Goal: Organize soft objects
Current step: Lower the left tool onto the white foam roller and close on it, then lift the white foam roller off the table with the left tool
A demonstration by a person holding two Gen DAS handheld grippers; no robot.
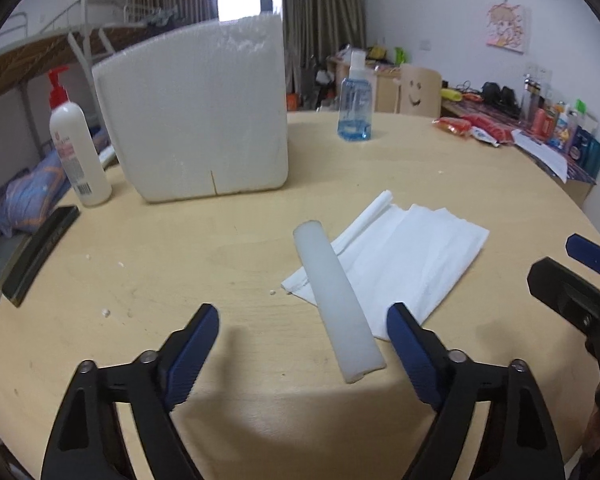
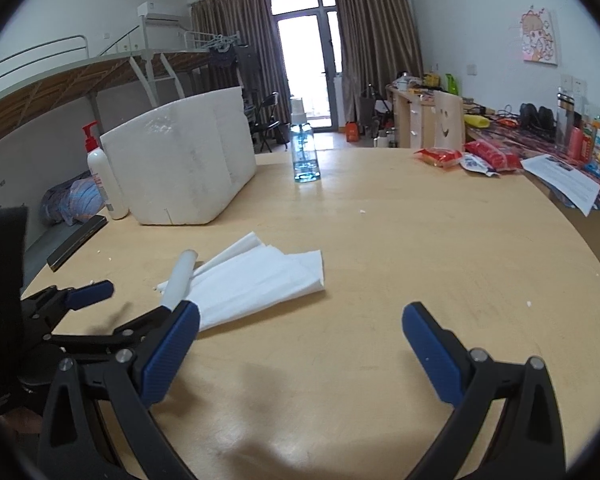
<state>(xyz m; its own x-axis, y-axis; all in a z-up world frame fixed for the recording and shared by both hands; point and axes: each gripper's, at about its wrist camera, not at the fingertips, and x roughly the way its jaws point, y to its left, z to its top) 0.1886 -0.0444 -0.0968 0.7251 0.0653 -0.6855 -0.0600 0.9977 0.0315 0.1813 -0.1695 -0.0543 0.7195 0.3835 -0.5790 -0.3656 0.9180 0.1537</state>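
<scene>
A white foam rod (image 1: 336, 300) lies on the round wooden table (image 1: 204, 248), its far end resting on a folded white tissue (image 1: 404, 264). My left gripper (image 1: 303, 312) is open just above the table. The rod's near end sits between its blue fingers, closer to the right one, and neither pad touches it. The right wrist view shows the same rod (image 2: 179, 280) and tissue (image 2: 260, 284), with one left finger (image 2: 94, 291) beside the rod. My right gripper (image 2: 300, 310) is open over bare table to the right of the tissue, holding nothing. Its finger (image 1: 588, 252) shows at the left view's right edge.
A white foam box (image 1: 196, 112) stands at the back left, with a red-pump lotion bottle (image 1: 78, 148) beside it and a black flat case (image 1: 40, 256) at the left table edge. A clear bottle of blue liquid (image 1: 355, 104) and red snack packets (image 1: 472, 128) sit farther back.
</scene>
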